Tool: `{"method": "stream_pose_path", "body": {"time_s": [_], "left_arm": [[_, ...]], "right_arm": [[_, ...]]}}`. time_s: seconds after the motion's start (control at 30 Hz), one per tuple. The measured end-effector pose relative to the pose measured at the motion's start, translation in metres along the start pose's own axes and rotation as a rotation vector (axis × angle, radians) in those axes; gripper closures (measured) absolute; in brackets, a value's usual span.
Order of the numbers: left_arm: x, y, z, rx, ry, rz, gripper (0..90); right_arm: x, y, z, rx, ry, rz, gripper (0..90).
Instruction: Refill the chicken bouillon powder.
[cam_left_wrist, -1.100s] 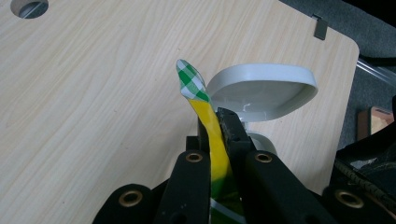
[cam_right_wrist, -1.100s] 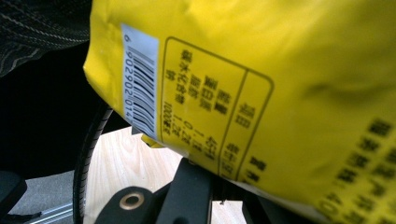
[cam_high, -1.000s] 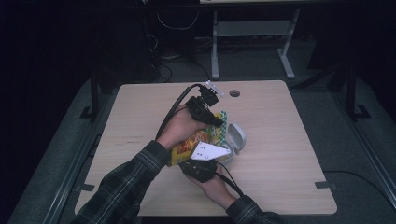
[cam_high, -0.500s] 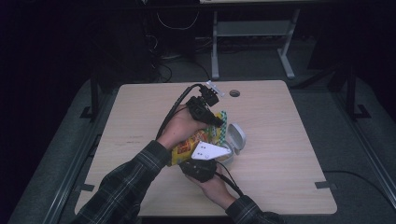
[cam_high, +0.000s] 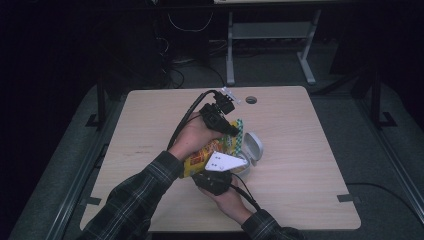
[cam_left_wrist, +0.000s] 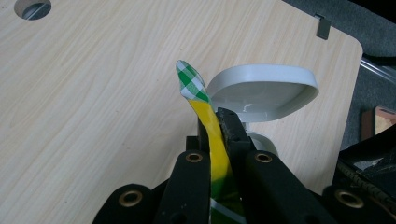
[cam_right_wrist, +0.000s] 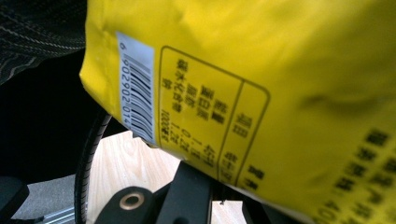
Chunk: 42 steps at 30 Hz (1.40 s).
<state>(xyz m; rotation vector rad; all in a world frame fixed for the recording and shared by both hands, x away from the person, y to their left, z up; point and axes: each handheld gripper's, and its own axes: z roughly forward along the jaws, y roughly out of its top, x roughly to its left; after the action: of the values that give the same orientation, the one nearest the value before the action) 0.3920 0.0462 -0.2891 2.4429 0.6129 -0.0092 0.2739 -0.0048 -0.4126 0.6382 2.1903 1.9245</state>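
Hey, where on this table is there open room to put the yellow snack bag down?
The light wooden table is bare right of the white hinged-lid container, out to the right edge, and along the left side, from the plaid sleeve up to the far corner. It is crowded mid-table, where the left claw and right claw hold the yellow snack bag by the container.

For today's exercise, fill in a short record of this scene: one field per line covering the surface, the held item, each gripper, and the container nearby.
surface: light wooden table with a round hole near its far edge
held item: yellow snack bag, green-checked top edge, barcode on its back
left gripper: jaws shut on the bag's top edge
right gripper: at the bag's lower end; grip cannot be told
container: grey container, hinged lid open, just beyond the bag
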Motion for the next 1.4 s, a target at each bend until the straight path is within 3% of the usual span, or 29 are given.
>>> {"method": "stream_pose_path", "body": {"time_s": [0.77,1.4], "left_arm": [[-0.0004,0.0006,-0.0007,0.002,0.007,0.004,89.7],[-0.0006,0.0003,-0.0007,-0.002,0.007,0.001,89.7]], "right_arm": [[0.0002,0.0028,-0.0006,-0.006,0.008,0.028,90.0],[0.0001,0.0035,-0.0009,-0.003,0.009,0.023,90.0]]}}
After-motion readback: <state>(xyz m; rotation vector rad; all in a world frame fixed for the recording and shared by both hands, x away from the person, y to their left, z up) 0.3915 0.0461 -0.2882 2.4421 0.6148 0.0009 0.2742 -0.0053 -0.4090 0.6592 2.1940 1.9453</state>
